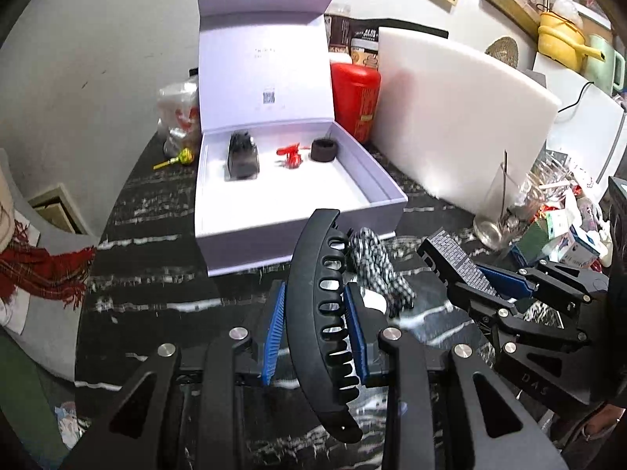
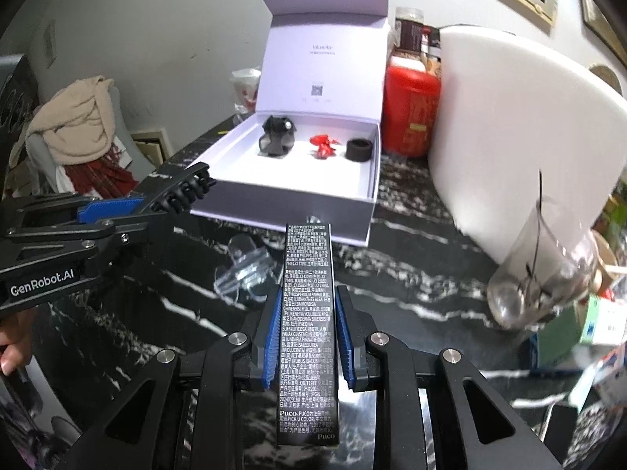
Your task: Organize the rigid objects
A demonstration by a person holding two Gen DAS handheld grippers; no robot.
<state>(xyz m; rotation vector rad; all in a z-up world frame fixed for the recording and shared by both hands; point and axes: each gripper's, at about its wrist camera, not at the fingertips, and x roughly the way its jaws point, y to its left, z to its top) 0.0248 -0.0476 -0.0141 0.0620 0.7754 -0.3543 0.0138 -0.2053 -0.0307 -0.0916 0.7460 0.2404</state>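
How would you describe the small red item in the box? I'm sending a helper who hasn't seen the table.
Find the open white gift box on the black marbled table. Three items sit in a row near its hinged lid; the red clip is the middle one, between a black clip and a dark ring, and the only red one.

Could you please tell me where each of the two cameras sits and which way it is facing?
Left wrist: on the left hand-held gripper, facing the open white box across the marble table; it grips a black hair clip; the right hand-held gripper shows alongside.
Right wrist: on the right gripper, facing the same box; it grips a black Puco carton; the left gripper and fingers show.
Shared: box, red canister, glass.
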